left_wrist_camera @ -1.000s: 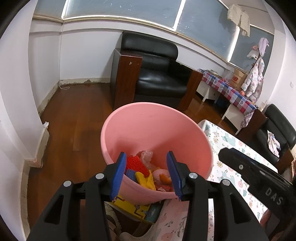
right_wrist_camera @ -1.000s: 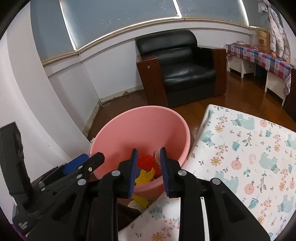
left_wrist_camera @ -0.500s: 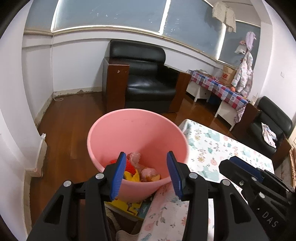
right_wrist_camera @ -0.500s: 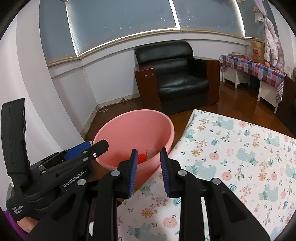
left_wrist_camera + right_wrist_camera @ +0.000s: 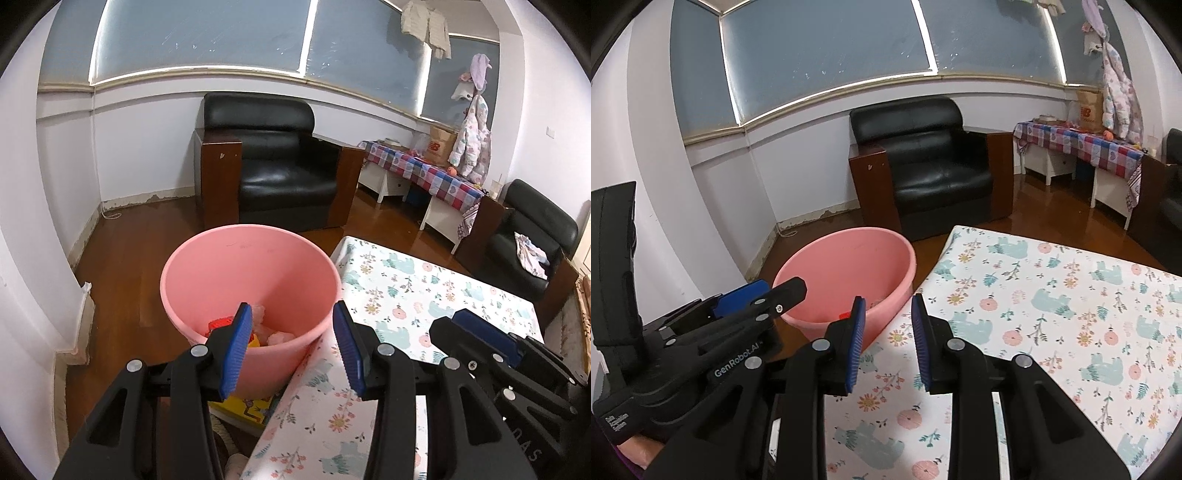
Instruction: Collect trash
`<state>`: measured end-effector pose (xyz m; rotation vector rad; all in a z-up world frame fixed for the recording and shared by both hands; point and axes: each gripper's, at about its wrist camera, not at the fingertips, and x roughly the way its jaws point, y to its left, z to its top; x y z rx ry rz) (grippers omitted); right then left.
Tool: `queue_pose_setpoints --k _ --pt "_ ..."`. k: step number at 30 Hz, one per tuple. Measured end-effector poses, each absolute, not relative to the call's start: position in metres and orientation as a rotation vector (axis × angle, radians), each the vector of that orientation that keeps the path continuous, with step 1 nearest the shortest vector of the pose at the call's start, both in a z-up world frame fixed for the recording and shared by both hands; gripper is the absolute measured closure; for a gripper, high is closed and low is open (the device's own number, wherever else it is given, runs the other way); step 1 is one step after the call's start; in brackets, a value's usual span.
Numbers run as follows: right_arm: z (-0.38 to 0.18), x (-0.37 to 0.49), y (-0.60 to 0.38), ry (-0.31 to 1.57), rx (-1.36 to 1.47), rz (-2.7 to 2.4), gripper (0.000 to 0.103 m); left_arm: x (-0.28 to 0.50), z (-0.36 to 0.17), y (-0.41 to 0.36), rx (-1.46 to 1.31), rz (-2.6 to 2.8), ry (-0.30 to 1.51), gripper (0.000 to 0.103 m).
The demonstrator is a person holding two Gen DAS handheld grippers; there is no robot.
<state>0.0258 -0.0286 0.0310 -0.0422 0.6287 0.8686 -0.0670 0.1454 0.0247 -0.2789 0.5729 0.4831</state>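
Observation:
A pink plastic bucket (image 5: 207, 273) stands on the floor at the table's left edge, with red, yellow and pale pink trash (image 5: 255, 332) in its bottom. It also shows in the right wrist view (image 5: 827, 273). My left gripper (image 5: 291, 347) is open and empty, above the bucket's near rim and the table corner. My right gripper (image 5: 888, 339) is open and empty over the flowered tablecloth (image 5: 1052, 314), just right of the bucket. Each gripper shows at the edge of the other's view.
A black armchair (image 5: 277, 173) stands behind the bucket on the wooden floor (image 5: 118, 295). A checked-cloth side table (image 5: 424, 173) and a second dark chair (image 5: 532, 232) are at the right. A yellow printed box (image 5: 243, 406) lies under the bucket's near side.
Both grippers have pulled back and up from the bucket; it looks smaller and farther. The right gripper's fingers stand slightly wider apart. More of the tablecloth is in view.

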Motion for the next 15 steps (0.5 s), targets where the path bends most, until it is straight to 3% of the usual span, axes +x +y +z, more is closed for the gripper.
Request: queue_pose_setpoints --k 4,5,7,15 --pt "0.032 0.023 -0.038 0.607 -0.040 0.840 0.074 -0.070 0.028 0.133 -0.265 0.481 0.566 0.058" --pt "0.031 0.022 -0.040 0.604 -0.040 0.836 0.066 -0.071 0.029 0.130 -0.261 0.480 0.564 0.058" --pt "0.031 0.022 -0.044 0.601 -0.029 0.835 0.060 -0.072 0.031 0.125 -0.254 0.482 0.557 0.058" --pt "0.033 0.019 -0.055 0.587 -0.019 0.824 0.059 -0.076 0.035 0.114 -0.249 0.479 0.548 0.058"
